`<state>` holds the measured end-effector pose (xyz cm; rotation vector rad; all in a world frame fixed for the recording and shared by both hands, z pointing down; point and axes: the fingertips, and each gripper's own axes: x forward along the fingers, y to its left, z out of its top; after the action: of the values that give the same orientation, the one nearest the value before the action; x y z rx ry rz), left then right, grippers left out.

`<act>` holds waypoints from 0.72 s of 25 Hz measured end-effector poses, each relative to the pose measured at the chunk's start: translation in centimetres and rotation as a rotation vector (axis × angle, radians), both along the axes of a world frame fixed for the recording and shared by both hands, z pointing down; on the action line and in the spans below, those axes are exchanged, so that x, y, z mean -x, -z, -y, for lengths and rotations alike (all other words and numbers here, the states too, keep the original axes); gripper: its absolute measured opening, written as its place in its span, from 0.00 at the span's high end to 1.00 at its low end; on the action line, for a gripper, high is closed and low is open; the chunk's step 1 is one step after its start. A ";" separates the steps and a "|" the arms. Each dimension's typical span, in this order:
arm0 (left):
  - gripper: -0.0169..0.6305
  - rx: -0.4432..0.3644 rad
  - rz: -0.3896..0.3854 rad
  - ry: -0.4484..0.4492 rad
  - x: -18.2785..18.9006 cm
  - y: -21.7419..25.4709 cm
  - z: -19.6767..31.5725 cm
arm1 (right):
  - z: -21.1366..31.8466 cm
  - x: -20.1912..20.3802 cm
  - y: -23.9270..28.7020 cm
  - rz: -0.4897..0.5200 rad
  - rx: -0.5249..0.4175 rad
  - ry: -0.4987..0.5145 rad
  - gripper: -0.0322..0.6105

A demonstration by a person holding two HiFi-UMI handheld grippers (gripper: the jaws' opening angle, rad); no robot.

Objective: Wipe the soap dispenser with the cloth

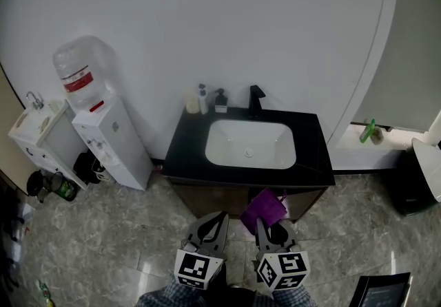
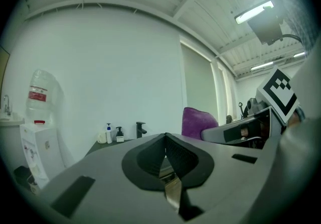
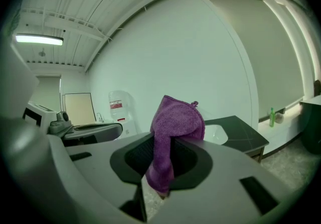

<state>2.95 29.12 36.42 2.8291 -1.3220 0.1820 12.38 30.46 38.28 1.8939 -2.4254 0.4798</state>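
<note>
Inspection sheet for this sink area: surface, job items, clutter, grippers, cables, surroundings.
Surface: black counter with a white basin; black tap at the back edge.
Job's things: soap dispenser upright at the back, left of the tap; purple cloth not yet at the counter.
Clutter: white pump bottle and a pale container left of the dispenser.
Grippers: left hand-held gripper shut, empty; right hand-held gripper shut on the cloth; both well short of the counter.
Cables: nothing seen.
Surroundings: water cooler left of the counter; green bottle on the right ledge; tiled floor.
</note>
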 end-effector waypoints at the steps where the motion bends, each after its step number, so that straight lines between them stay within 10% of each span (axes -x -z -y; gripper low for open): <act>1: 0.97 -0.002 -0.003 -0.002 -0.1 0.0 0.4 | 0.3 -0.1 0.0 -0.001 -0.002 -0.004 0.83; 18: 0.97 0.005 -0.006 -0.007 3.0 -1.3 21.6 | 20.7 1.9 -1.0 -0.046 0.021 -0.027 0.83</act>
<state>-0.03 7.57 37.72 2.8287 -1.3086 0.1758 10.49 9.79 39.33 1.9097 -2.3607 0.4559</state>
